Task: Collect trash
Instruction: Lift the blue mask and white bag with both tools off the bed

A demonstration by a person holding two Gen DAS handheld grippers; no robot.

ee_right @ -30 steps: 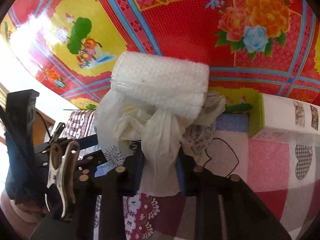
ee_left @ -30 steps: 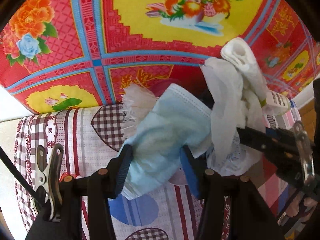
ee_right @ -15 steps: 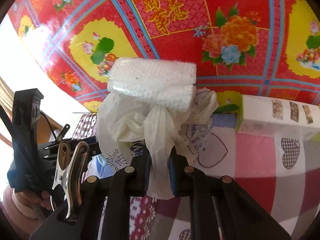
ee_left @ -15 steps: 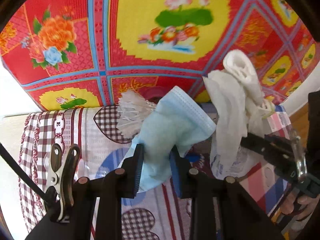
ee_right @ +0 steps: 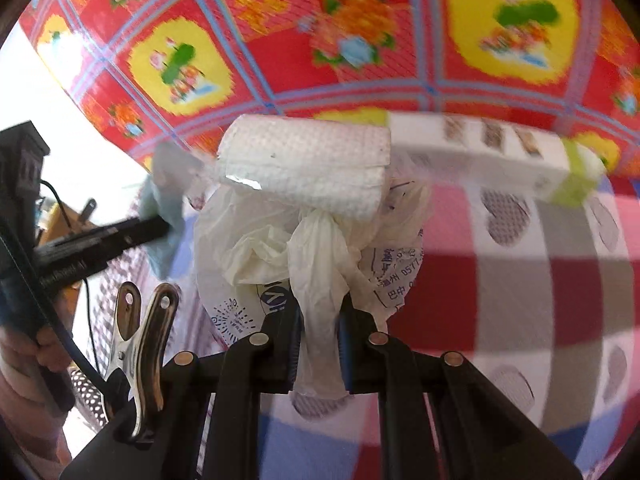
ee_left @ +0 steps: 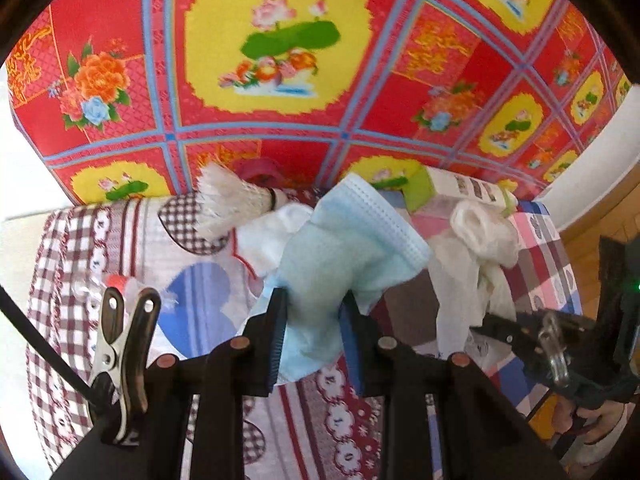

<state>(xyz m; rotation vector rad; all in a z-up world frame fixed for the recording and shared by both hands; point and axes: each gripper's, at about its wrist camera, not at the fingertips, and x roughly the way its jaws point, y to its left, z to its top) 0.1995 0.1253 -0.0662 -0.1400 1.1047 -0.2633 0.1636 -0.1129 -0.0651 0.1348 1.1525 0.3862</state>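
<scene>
Both pairs of jaws have just been closing on trash: the left gripper (ee_left: 314, 340) now clamps the blue face mask (ee_left: 348, 240), and the right gripper (ee_right: 318, 344) pinches the white plastic bag (ee_right: 320, 256) with its tissue roll (ee_right: 304, 168); both bundles hang clear above the patchwork cloth (ee_left: 208, 304), so each looks ready to carry off, while a shuttlecock (ee_left: 232, 200) remains lying there

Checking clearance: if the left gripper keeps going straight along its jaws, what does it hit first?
Probably the white crumpled tissue on the patchwork cloth, just beyond the blue face mask that the left gripper holds; the shuttlecock lies behind. Depth is uncertain.
</scene>
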